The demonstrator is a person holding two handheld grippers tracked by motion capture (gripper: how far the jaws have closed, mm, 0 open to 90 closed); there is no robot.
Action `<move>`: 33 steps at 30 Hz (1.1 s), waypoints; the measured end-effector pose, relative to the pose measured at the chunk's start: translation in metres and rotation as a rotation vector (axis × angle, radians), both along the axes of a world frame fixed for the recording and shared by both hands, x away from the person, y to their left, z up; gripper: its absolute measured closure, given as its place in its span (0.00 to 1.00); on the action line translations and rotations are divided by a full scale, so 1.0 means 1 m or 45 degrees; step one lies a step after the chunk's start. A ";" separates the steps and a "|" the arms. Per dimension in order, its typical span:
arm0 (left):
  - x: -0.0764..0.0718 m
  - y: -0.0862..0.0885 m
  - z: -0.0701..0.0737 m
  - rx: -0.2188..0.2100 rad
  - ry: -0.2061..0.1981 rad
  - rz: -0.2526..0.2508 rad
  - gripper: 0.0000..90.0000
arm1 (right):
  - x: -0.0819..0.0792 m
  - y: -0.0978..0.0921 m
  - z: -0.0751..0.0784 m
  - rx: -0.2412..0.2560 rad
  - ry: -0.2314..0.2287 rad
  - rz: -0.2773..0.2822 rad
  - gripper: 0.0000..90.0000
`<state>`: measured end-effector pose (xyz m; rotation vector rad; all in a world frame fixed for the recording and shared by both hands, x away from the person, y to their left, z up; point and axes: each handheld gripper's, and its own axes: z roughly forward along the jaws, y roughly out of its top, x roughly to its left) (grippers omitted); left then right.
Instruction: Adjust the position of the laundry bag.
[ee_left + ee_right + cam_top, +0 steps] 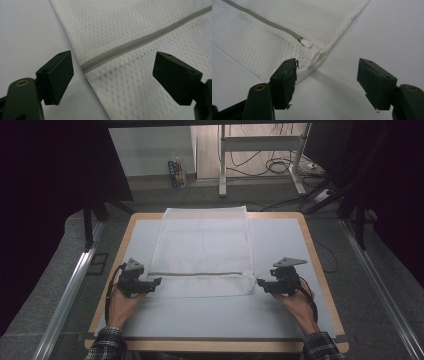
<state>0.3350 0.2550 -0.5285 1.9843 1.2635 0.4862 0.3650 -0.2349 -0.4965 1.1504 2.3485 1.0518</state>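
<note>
Bag: a white mesh fabric laundry bag (202,247) with a grey zipper (200,273) lies flat in the middle of the bench, reaching from its far edge toward the near half.
Zipper: it runs left to right across the bag near its near edge; a white pull tab (306,43) sits at the right end, just beside a small white fabric loop (316,58) at the bag's corner.
Bench: a wooden-edged top covered by a pale grey mat (200,315).
Left gripper: the left gripper (156,281) rests at the bag's left edge, its fingers spread wide apart, grasping nothing; the zipper's left end lies between them.
Right gripper: the right gripper (260,282) sits at the bag's right edge, fingers likewise released, the near right corner between them.
Writing: no brand or label can be read.
</note>
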 end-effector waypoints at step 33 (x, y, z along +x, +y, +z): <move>0.051 0.014 -0.011 0.057 0.040 0.101 0.60 | 0.065 0.040 -0.014 -0.103 0.004 -0.031 0.67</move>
